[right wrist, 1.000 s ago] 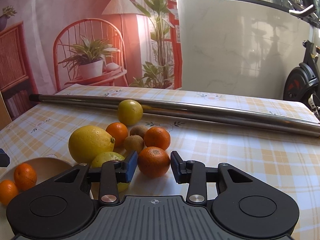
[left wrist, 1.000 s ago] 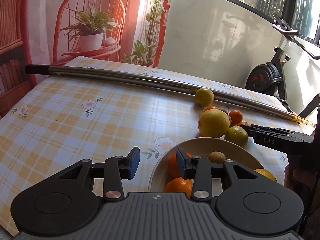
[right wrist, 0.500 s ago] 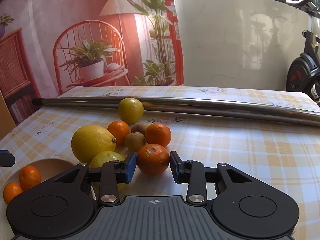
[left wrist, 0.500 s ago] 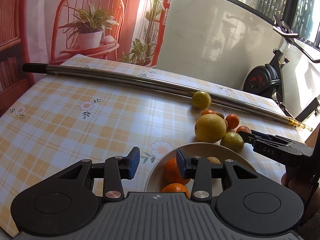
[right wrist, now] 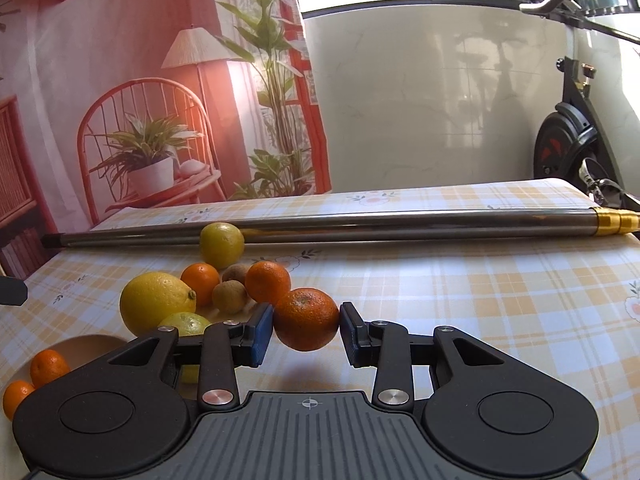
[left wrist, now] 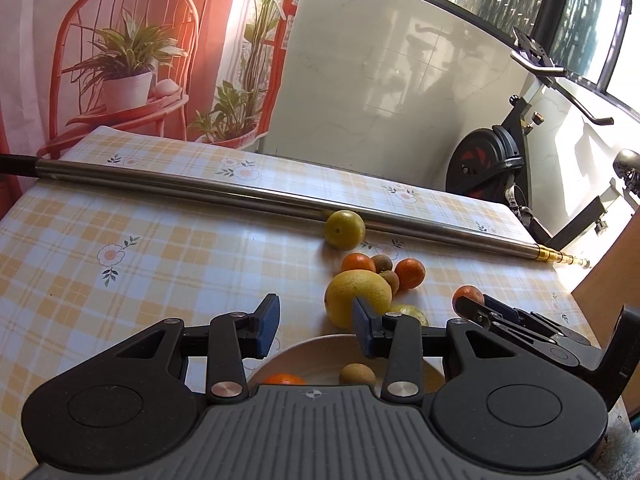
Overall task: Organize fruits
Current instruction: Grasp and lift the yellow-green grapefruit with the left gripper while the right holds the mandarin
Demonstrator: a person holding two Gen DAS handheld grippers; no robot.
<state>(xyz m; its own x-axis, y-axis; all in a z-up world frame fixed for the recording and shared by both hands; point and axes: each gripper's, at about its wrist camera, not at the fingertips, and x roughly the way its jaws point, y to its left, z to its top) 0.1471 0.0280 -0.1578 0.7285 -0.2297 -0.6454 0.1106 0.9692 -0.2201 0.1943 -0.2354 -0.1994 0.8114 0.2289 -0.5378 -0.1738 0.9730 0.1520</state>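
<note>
In the right wrist view my right gripper (right wrist: 306,332) is shut on an orange (right wrist: 306,318), held just above the checked tablecloth. Behind it to the left lie a big lemon (right wrist: 154,306), a green-yellow lemon (right wrist: 186,324), two more oranges (right wrist: 267,282), two kiwis (right wrist: 229,296) and a yellow-green round fruit (right wrist: 221,245). The beige bowl (right wrist: 90,346) at lower left holds two oranges. In the left wrist view my left gripper (left wrist: 316,326) hangs open and empty over the bowl's (left wrist: 316,342) far rim. An orange and a kiwi (left wrist: 357,374) show in the bowl. The right gripper (left wrist: 472,308) with its orange (left wrist: 466,294) is at the right.
A long metal pole (left wrist: 240,192) lies across the far side of the table, touching the yellow-green fruit (left wrist: 344,229). The table's right edge runs close behind the right gripper. An exercise bike (left wrist: 492,164) stands beyond the far right corner. A printed backdrop hangs behind the table.
The right gripper's pads have come in onto the orange, which now hangs off the cloth. The left gripper has drawn back and up, so less of the bowl shows under it.
</note>
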